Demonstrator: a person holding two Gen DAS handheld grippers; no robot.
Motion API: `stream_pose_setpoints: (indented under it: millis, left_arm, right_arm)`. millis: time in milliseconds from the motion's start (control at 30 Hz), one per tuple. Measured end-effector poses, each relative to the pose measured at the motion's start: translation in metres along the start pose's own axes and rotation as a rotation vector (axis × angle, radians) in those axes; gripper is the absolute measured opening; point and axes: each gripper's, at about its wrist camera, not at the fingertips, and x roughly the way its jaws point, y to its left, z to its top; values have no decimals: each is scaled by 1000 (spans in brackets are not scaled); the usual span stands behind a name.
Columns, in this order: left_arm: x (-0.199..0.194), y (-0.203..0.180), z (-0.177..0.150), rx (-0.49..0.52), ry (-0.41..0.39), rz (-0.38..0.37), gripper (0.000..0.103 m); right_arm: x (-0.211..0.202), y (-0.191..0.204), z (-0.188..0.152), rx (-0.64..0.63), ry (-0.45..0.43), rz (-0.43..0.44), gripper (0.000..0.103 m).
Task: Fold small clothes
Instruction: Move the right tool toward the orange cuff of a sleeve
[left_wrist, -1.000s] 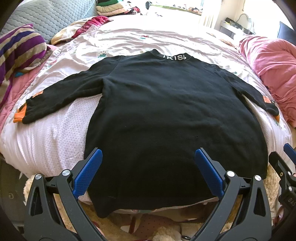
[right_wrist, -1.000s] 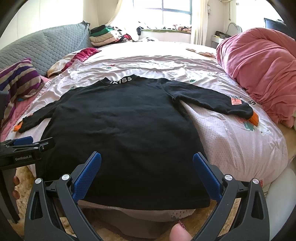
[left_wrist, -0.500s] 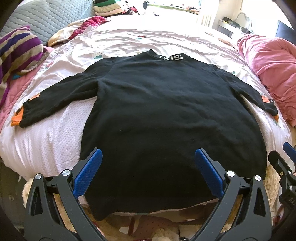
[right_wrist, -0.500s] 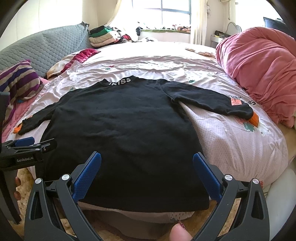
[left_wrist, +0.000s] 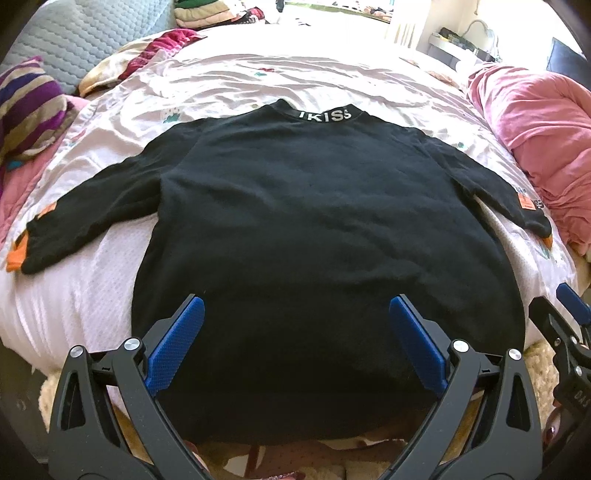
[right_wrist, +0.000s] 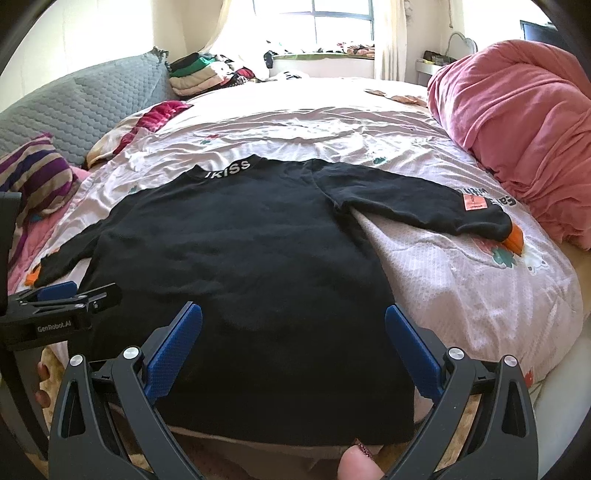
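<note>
Each gripper was built of black skeletal arms with triangular cut-outs, silver round-headed screws at the pivots, and blue textured fingers (left_wrist: 177, 347). White "GenRobot.AI" lettering was printed on the left gripper (right_wrist: 62, 299) at the frame's left edge.

The black sweater (right_wrist: 236, 258) is lying flat on the bed (right_wrist: 461, 288), and the right gripper (right_wrist: 293, 314) is hovering wide open above its hem, gripping nothing.
</note>
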Motion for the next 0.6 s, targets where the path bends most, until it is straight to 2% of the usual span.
stream_pose_setpoints:
  millis: [467, 600]
  left_arm:
    - [28, -36, 38, 57, 6, -54, 94]
    - [45, -50, 49, 55, 19, -89, 94]
  right_arm:
    - [26, -40, 30, 74, -8, -40, 99]
    - [39, -59, 34, 136, 10, -9, 99]
